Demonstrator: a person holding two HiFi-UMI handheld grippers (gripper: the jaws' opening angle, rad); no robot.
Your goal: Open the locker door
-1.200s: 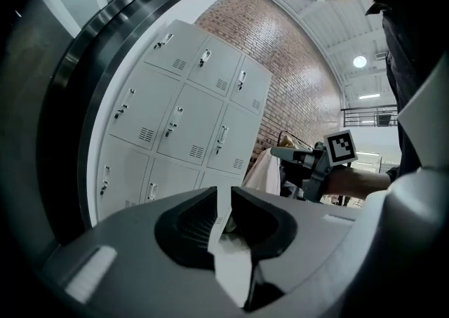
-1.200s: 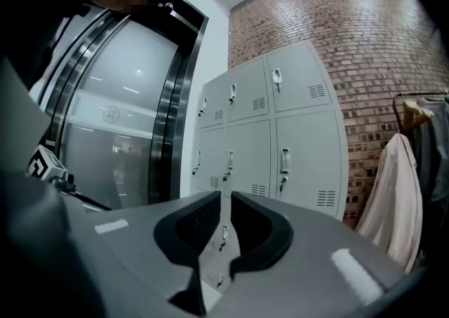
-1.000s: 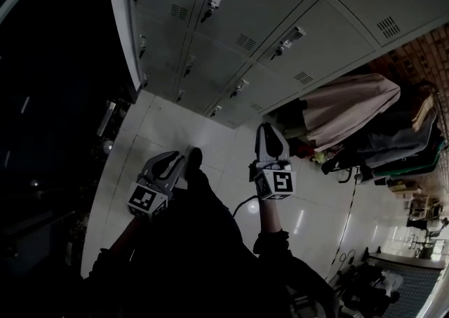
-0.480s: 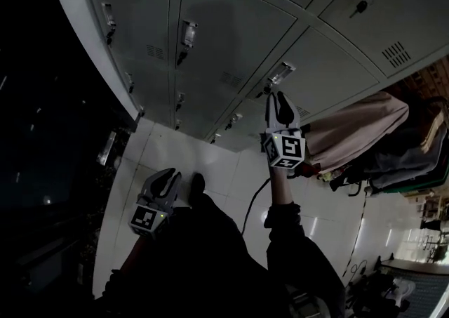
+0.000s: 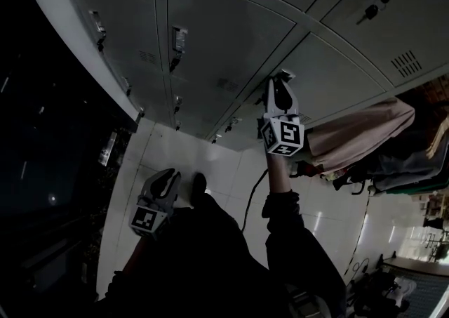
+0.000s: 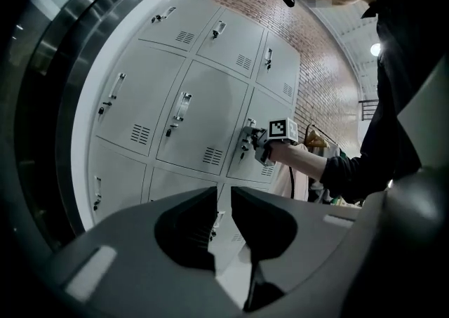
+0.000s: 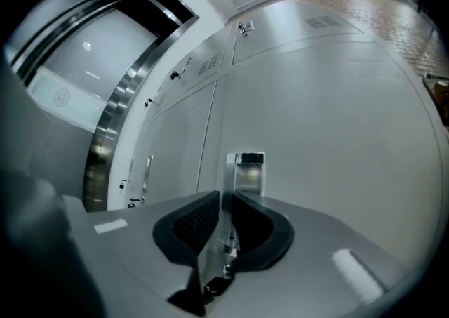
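A bank of grey lockers [image 5: 224,36] fills the top of the head view. My right gripper [image 5: 279,79] is raised against one locker door [image 5: 337,78], its tips right at that door's chrome handle [image 5: 286,73]. In the right gripper view the handle [image 7: 248,169] stands just beyond the gripper [image 7: 226,197], whose jaws are shut with only a thin slit; the plate is wider than the slit and is not between them. My left gripper [image 5: 167,175] hangs low over the floor, shut and holding nothing [image 6: 224,194]. The left gripper view shows the right gripper [image 6: 251,137] at the handle.
Neighbouring locker doors carry their own handles [image 5: 178,38]. A beige garment [image 5: 358,137] hangs to the right of the lockers. White floor tiles [image 5: 161,141] lie below. A dark wall [image 5: 42,134] borders the lockers' left end.
My right gripper rose from waist height to the locker door, closing in on the handle over the last half second. The left gripper has stayed low.
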